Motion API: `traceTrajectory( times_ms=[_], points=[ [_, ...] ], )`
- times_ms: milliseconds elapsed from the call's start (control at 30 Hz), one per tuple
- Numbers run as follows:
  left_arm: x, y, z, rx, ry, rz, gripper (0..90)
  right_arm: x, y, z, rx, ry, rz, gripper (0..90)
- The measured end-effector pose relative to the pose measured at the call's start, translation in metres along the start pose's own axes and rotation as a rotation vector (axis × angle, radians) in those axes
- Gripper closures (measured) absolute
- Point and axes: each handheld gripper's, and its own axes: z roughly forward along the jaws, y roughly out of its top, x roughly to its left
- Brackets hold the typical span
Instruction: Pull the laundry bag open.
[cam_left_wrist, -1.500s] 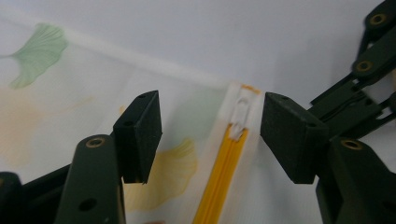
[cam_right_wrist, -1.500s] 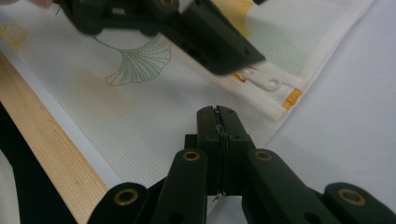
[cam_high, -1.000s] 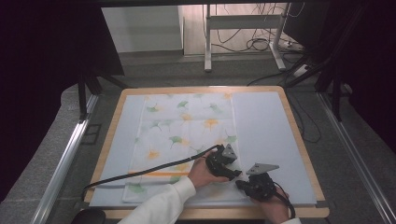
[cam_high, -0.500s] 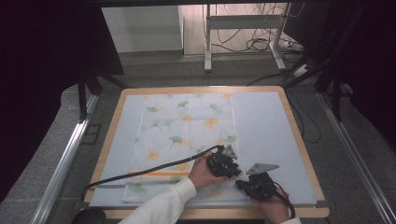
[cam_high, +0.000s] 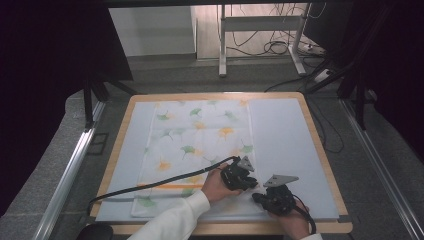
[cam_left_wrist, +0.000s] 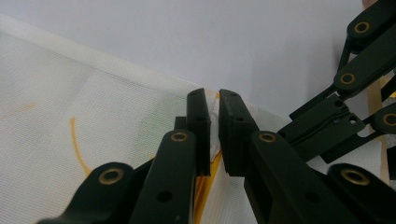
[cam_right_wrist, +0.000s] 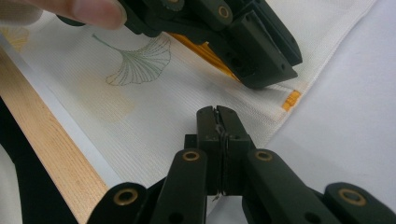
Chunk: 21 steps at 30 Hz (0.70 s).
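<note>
**Left tongs close on the cloth's near edge**

Since a second ago my left tongs (cam_left_wrist: 214, 128) have just been closing, and a pinch of white fabric now sits between the pads; both hands are where they were. My right tongs (cam_right_wrist: 218, 140) are clamped tight on the hem beside them, a thin fold of cloth caught in the seam of the jaws.

The cloth (cam_high: 200, 145), white with green and orange ginkgo leaves and an orange stripe near its front hem, lies flat on the pale mat (cam_high: 285, 140), its near right corner under my two tools. In the high view the left tongs (cam_high: 236, 176) and right tongs (cam_high: 274, 197) sit close together at that corner.

I judge this to be the grasp before a fold. Next I would need to lift both grips together and carry the edge away from me, keeping the hem taut so it does not slip.

The mat rests in a wooden-rimmed tabletop (cam_high: 320, 150). Beyond it are grey floor, a white table frame (cam_high: 260, 22) and loose cables (cam_high: 272, 47).
</note>
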Motion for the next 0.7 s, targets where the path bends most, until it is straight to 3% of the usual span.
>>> traceTrajectory(
  times_ms=[433,700],
  points=[
    [0.0,-0.001,-0.001,0.01,0.017,0.017,84.1,-0.002,0.005,0.002,0.007,-0.016,-0.012,88.1],
    [-0.001,-0.001,-0.003,0.031,0.036,0.025,84.3,-0.013,0.009,0.006,0.008,0.008,0.064,89.3]
  ],
)
